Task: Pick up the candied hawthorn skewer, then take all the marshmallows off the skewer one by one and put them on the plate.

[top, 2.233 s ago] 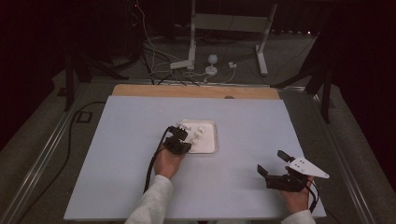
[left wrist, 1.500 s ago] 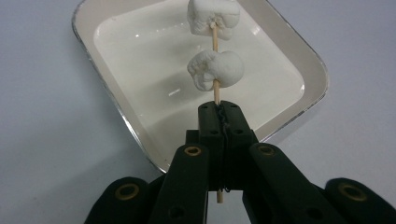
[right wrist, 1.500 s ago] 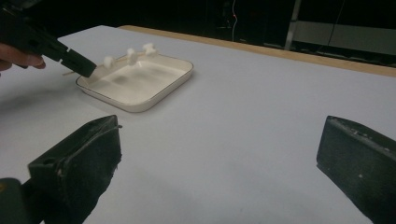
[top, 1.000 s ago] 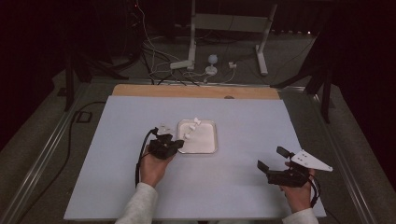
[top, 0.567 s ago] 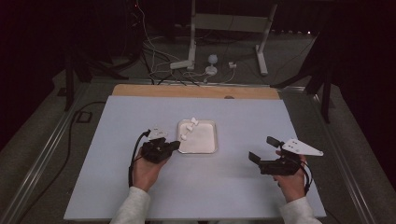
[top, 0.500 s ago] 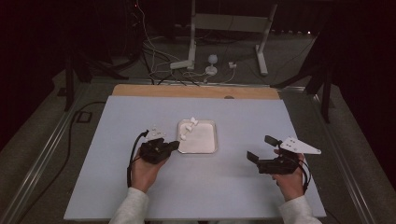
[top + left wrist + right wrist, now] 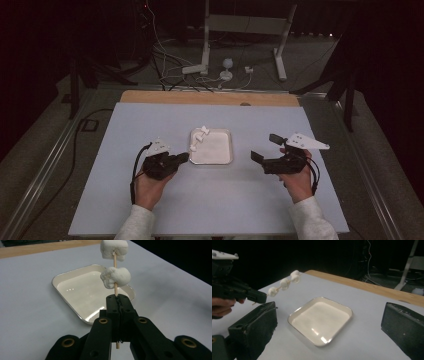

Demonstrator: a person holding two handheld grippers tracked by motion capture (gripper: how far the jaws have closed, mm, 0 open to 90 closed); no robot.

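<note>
- the left gripper (image 7: pixel 117 306) is clenched on a thin wooden skewer (image 7: pixel 115 288) threaded with white marshmallows (image 7: pixel 115 277), just beside the shallow cream square tray (image 7: pixel 75 287), the skewer tip raised over the tray's near corner.
- the right gripper (image 7: pixel 329 322) is released, its jaws spread wide with nothing between them, on the far side of the tray from the skewer.
- judged: the skewer is best kept steady and level over the tray, so that a marshmallow can be met squarely by the open jaws and slid off along the stick without bending it.
- the tray lies mid-table on a pale blue-grey tabletop (image 7: pixel 150 120) with a wooden far edge.
- beyond the tray, cables (image 7: pixel 165 60) and white stand legs (image 7: pixel 282 45) are seen on a dark floor.
</note>
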